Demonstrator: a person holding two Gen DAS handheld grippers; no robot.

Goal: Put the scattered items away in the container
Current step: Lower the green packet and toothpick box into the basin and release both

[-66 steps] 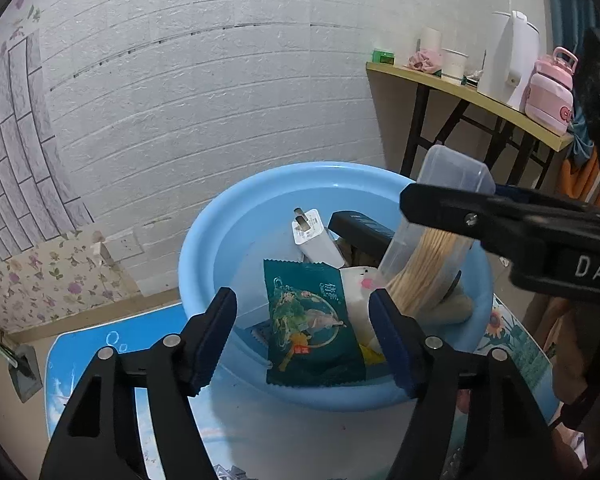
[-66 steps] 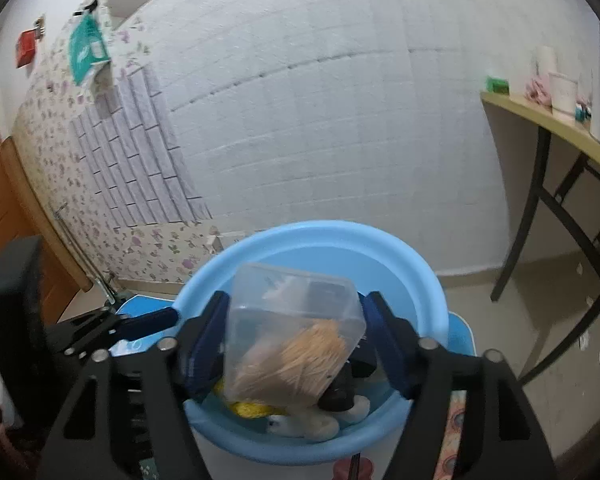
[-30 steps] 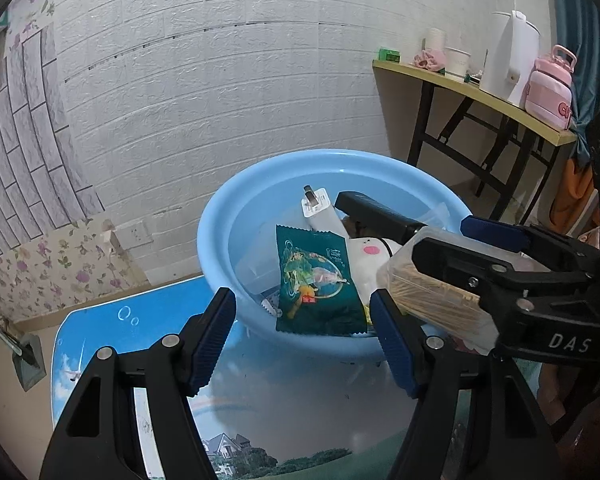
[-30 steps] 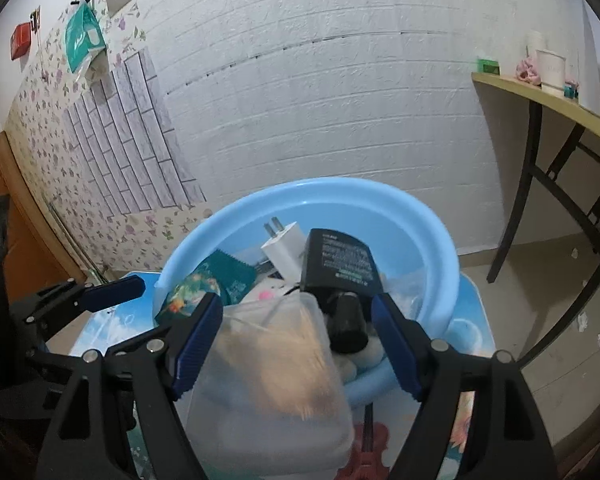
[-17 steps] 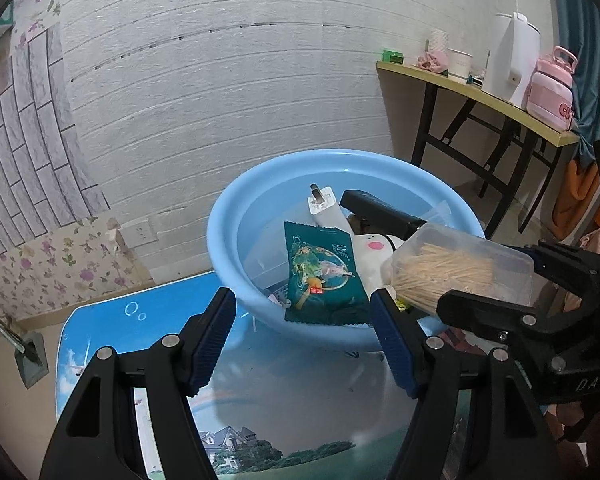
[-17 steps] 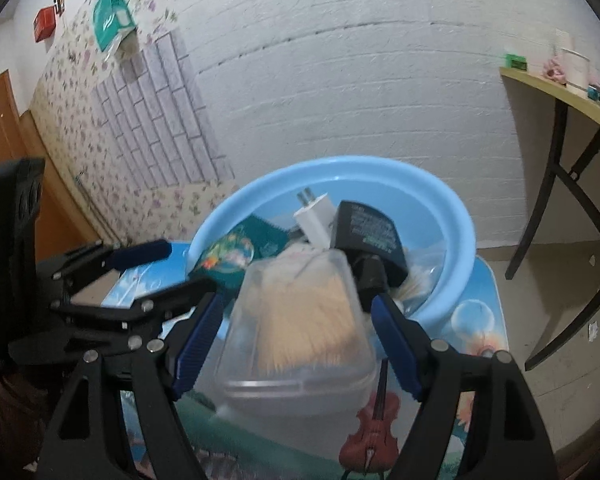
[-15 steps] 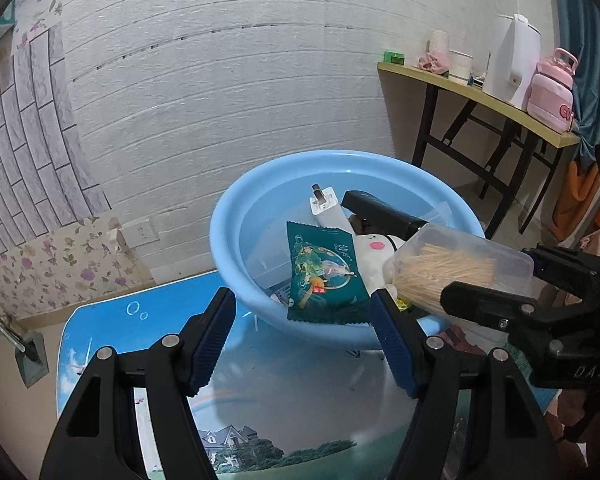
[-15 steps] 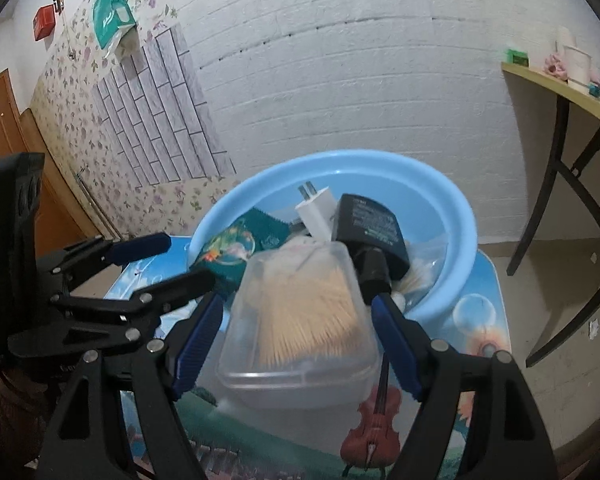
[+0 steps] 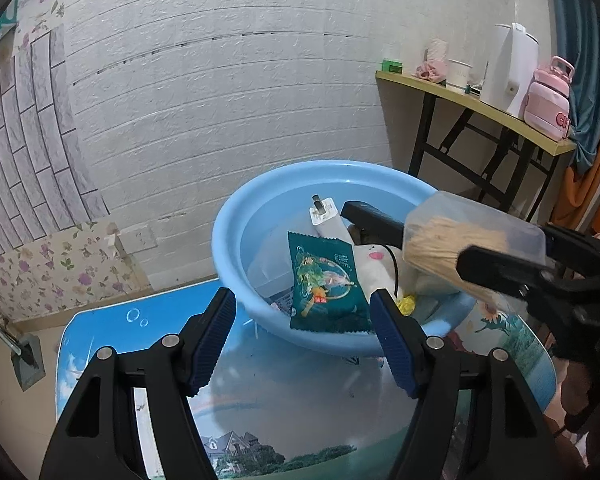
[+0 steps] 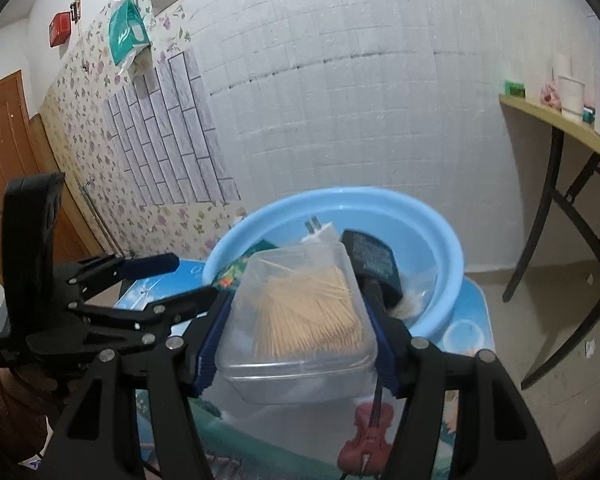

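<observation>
- Two blue-padded fingers of the left gripper (image 9: pixel 304 336) spread wide, empty, at lower centre of its view.
- Blue basin (image 9: pixel 236 240) mid-frame holds a green packet (image 9: pixel 324 280).
- Right gripper (image 10: pixel 296 340) clamps a clear toothpick box (image 10: pixel 300 320) at lower centre, before the basin.

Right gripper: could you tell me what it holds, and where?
The right gripper clamps the clear toothpick box across its two opposite side walls.
</observation>
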